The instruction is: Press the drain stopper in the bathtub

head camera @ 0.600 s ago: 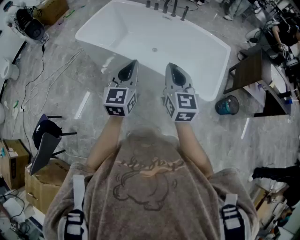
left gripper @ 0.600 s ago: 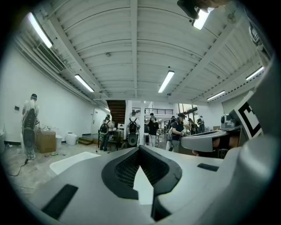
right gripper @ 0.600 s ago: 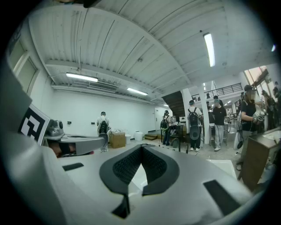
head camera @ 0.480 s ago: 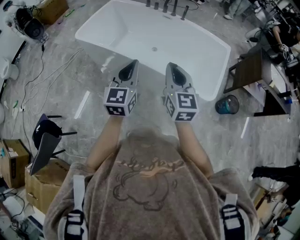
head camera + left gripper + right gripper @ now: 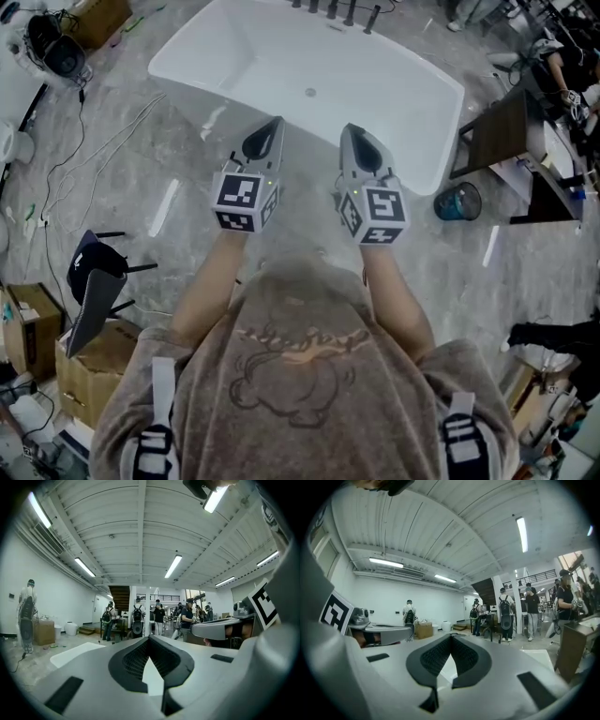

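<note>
Grey marbled floor (image 5: 141,169) is spreading all round a white bathtub (image 5: 244,56), which is lying slantwise ahead of the person. Dark taps (image 5: 333,11) are standing along the bathtub's far rim. Low in the bathtub's middle, the drain stopper (image 5: 310,92) is showing as a small round spot; it is too small to tell whether it is sitting up or pressed down.

Both hands are holding their tools over the bathtub's near rim, well apart from the stopper. The left claw (image 5: 272,125) is pointing into the bathtub with its tips meeting and nothing gripped between them. The right claw (image 5: 349,129) is doing likewise beside it, tips closed together and empty.

A teal bin (image 5: 457,202) is sitting on the floor just off the bathtub's right end, and cables (image 5: 94,150) are trailing off its left end.
</note>
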`<act>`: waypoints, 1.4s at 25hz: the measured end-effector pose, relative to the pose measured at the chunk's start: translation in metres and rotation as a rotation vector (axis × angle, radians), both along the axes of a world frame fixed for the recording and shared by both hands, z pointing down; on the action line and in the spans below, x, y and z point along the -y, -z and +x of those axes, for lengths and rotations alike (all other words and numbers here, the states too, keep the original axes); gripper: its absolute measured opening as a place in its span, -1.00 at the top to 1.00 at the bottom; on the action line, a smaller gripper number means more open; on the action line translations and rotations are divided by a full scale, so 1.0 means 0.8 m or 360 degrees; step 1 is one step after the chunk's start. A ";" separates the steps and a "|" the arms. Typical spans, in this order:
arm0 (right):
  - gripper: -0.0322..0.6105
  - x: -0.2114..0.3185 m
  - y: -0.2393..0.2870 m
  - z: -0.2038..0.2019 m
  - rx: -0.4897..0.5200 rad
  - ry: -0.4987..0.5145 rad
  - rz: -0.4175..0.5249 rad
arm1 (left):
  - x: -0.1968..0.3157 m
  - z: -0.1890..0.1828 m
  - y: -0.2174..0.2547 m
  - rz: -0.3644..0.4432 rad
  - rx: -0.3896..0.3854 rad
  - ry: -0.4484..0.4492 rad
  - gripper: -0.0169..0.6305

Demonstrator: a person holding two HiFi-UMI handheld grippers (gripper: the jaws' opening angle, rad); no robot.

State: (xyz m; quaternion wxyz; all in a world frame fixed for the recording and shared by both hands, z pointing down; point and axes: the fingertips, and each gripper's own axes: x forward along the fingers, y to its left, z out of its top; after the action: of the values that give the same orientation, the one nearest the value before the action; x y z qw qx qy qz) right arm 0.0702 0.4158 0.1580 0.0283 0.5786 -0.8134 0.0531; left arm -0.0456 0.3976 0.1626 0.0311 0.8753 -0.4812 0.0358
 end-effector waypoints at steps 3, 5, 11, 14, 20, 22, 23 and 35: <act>0.90 -0.006 -0.002 -0.010 0.0000 -0.0026 0.0012 | -0.002 -0.011 -0.003 0.0000 -0.0011 -0.0021 0.94; 0.90 -0.012 -0.002 -0.016 0.0000 -0.0042 0.0028 | -0.005 -0.017 -0.005 0.0004 -0.0015 -0.0044 0.94; 0.90 -0.013 -0.012 -0.019 0.0007 -0.0102 0.0025 | 0.000 -0.022 -0.015 -0.0007 -0.0008 -0.0096 0.94; 0.90 -0.004 -0.016 -0.019 0.0011 -0.0118 0.0028 | 0.010 -0.022 -0.017 -0.0003 -0.0011 -0.0107 0.94; 0.90 0.034 -0.022 -0.026 0.0017 -0.0112 0.0035 | 0.046 -0.025 -0.022 0.0007 -0.0011 -0.0112 0.94; 0.90 0.051 -0.023 -0.024 0.0021 -0.0108 0.0036 | 0.062 -0.022 -0.020 0.0014 -0.0010 -0.0114 0.94; 0.90 0.059 -0.023 -0.023 0.0021 -0.0106 0.0037 | 0.070 -0.020 -0.020 0.0016 -0.0010 -0.0116 0.94; 0.90 0.166 -0.021 0.008 0.0007 -0.0084 0.0045 | 0.175 0.016 -0.012 0.0040 -0.0024 -0.0115 0.94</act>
State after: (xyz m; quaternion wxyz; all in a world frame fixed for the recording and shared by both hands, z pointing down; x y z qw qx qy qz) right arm 0.0766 0.2831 0.1748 0.0169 0.6001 -0.7986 0.0435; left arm -0.0326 0.2573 0.1720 0.0223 0.8927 -0.4494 0.0242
